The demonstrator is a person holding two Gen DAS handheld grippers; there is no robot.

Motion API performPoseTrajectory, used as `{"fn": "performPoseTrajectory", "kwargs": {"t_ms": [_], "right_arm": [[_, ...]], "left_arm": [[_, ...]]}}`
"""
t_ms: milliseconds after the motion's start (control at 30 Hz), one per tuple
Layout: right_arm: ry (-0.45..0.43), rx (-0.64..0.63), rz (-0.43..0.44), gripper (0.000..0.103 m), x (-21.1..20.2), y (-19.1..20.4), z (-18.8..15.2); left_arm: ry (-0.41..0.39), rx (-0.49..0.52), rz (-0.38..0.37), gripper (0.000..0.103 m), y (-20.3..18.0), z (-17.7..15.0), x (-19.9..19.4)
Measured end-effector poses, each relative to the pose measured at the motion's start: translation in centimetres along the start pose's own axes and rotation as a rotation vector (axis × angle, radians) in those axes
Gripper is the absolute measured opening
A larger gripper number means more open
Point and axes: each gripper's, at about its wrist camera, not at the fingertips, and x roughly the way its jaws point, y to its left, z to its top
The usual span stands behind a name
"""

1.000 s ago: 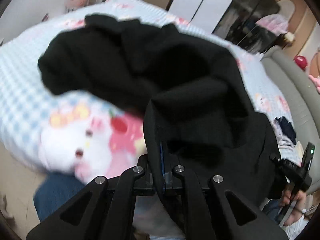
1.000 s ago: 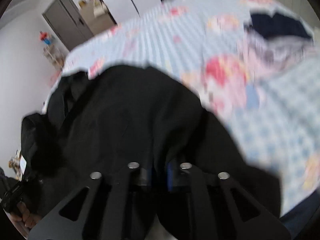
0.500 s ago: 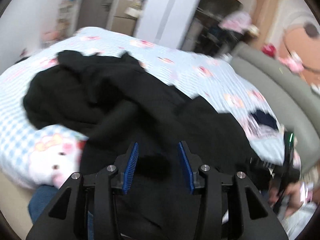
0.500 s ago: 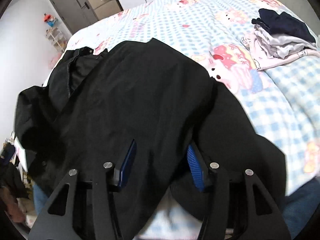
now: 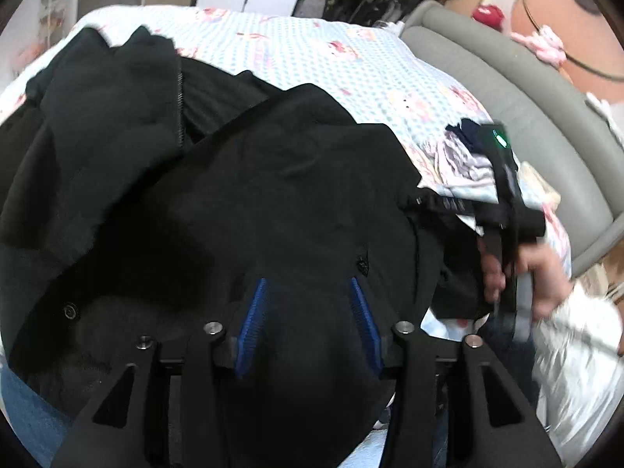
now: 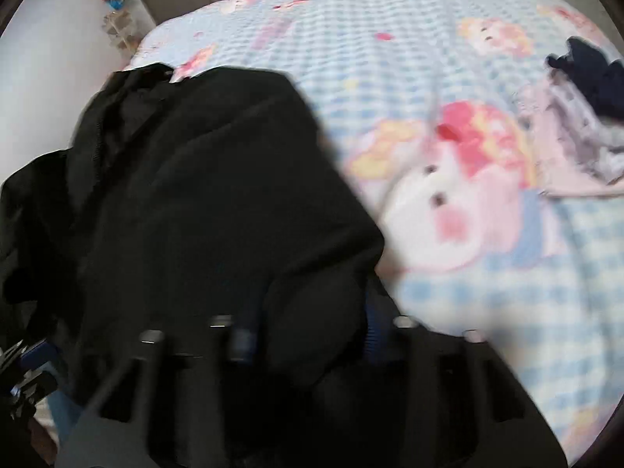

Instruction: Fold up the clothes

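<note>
Blurred right gripper (image 6: 308, 335) apparently spread, black jacket (image 6: 202, 202) bunched between fingers, checked bedspread (image 6: 390, 31) (cartoon print) beyond

Black jacket (image 5: 273, 195): matt cloth. Checked bedsheet (image 6: 390, 50): soft printed cloth. My finger pads (image 5: 253, 323): ribbed blue rubber.

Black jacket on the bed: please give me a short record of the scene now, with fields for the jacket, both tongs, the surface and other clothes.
jacket: black jacket, crumpled, zip visible, spread on the bed
left tongs: left tongs open, above the jacket
right tongs: right tongs open, picture blurred, black fabric between the fingers
surface: blue checked bedsheet with cartoon prints
other clothes: small pile of clothes, dark and light pieces, apart from the jacket
</note>
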Motion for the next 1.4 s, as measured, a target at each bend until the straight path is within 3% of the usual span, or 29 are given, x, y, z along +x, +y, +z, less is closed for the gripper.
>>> {"fn": "performPoseTrajectory", "kwargs": {"t_ms": [33,167,267,500,533,567,600,633,700,833,933,1033,1167,1300,1333,1400], "right_arm": [[-0.011,-0.007,0.028,0.021,-0.3,0.7,-0.5],[-0.053,-0.035,0.142,0.016,-1.7,3.3,-2.6],[-0.076,-0.061,0.214,0.014,-2.5,5.4,-4.1],[-0.054,-0.169,0.269,0.015,-3.2,10.7,-7.1],[-0.051,-0.184,0.277,0.015,-3.3,11.4,-7.5],[-0.048,-0.182,0.276,0.015,-3.3,11.6,-7.7],[-0.045,-0.169,0.27,0.016,-3.2,11.4,-7.9],[-0.042,-0.156,0.263,0.017,-3.1,11.3,-8.0],[-0.037,-0.131,0.274,0.02,-3.4,10.6,-7.8],[-0.076,-0.107,0.299,0.026,-5.2,10.2,-6.9],[-0.231,-0.106,0.233,0.034,-8.9,9.6,-5.5],[-0.327,-0.089,0.066,0.052,-9.6,8.5,-3.2],[-0.173,-0.048,0.041,0.052,-5.3,7.8,-0.7],[-0.145,0.094,0.141,0.052,-1.2,8.7,-1.7],[-0.112,0.096,0.172,0.052,0.2,9.7,-2.3],[-0.028,0.055,0.214,0.049,2.8,12.2,-3.1]], "left_arm": [[0.012,-0.019,-0.009,0.052,0.4,0.2,0.4],[0.055,-0.052,-0.082,0.054,-0.2,2.0,2.0],[0.043,-0.059,-0.188,0.069,-1.8,3.9,2.8],[0.124,-0.066,-0.211,0.077,-5.0,4.3,5.8],[0.121,-0.043,-0.189,0.075,-5.2,4.1,6.2],[0.117,-0.019,-0.167,0.059,-5.5,4.0,6.6],[0.112,0.009,-0.138,0.036,-5.7,3.7,6.8],[0.106,0.039,-0.106,0.026,-5.8,3.5,6.9],[0.093,0.077,-0.049,0.018,-5.9,3.0,7.1],[0.045,0.085,0.05,0.011,-4.8,2.6,5.9],[0.004,0.015,-0.032,0.01,-2.4,2.3,3.7],[-0.029,-0.082,-0.069,0.01,1.0,2.6,1.4],[-0.113,-0.064,0.084,0.007,3.8,4.3,-2.6],[-0.18,-0.016,0.313,0.004,5.4,7.4,-4.6],[-0.173,-0.026,0.307,0.004,6.1,7.7,-5.3],[-0.159,-0.04,0.192,0.006,5.8,7.2,-6.0]]}}
